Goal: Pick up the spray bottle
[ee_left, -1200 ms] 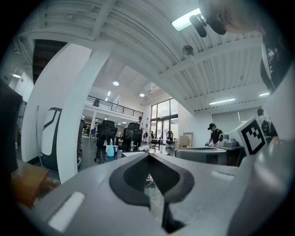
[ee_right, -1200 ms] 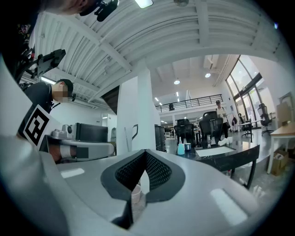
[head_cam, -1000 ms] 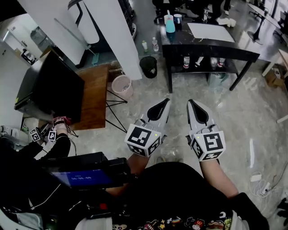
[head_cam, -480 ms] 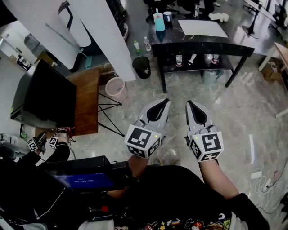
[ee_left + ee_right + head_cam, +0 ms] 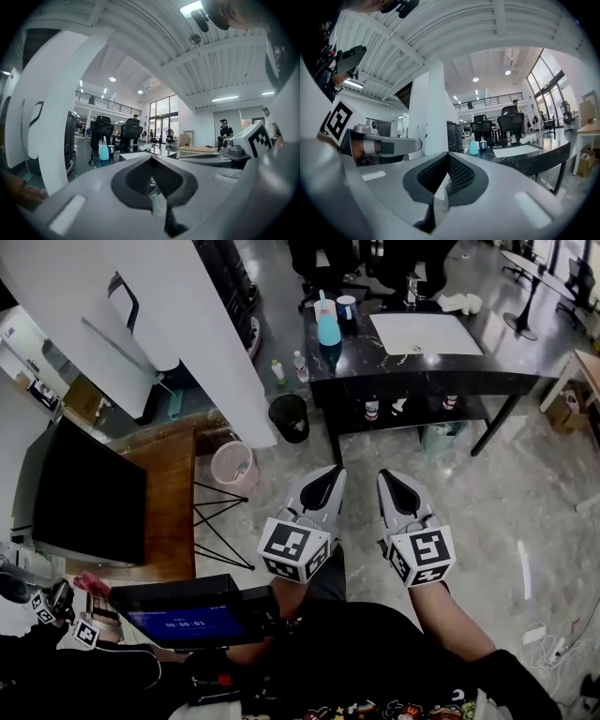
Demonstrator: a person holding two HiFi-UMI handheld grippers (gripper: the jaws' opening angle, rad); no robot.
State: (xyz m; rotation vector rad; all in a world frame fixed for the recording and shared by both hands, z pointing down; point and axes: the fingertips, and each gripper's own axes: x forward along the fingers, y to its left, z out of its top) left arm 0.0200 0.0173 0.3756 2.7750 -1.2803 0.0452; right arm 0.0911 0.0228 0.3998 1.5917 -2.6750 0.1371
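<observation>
The spray bottle (image 5: 327, 326) is light blue with a white head. It stands upright on the left end of a black table (image 5: 469, 367), well ahead of both grippers. It also shows far off in the left gripper view as a blue spray bottle (image 5: 103, 151), and in the right gripper view as the same bottle (image 5: 474, 147). My left gripper (image 5: 330, 476) and right gripper (image 5: 387, 480) are held side by side over the marble floor, short of the table. Both are shut with nothing between the jaws. The left gripper (image 5: 151, 161) and right gripper (image 5: 447, 158) point toward the table.
A mug (image 5: 346, 307) and a white sheet (image 5: 427, 334) share the tabletop; small bottles (image 5: 372, 409) stand on its lower shelf. A black bin (image 5: 289, 416), a pink basket (image 5: 232, 463), a white pillar (image 5: 202, 334) and a wooden desk (image 5: 169, 493) with a monitor (image 5: 84, 498) lie left.
The black table and spray bottle have come nearer and lower in the head view. Both grippers stay shut and side by side.
</observation>
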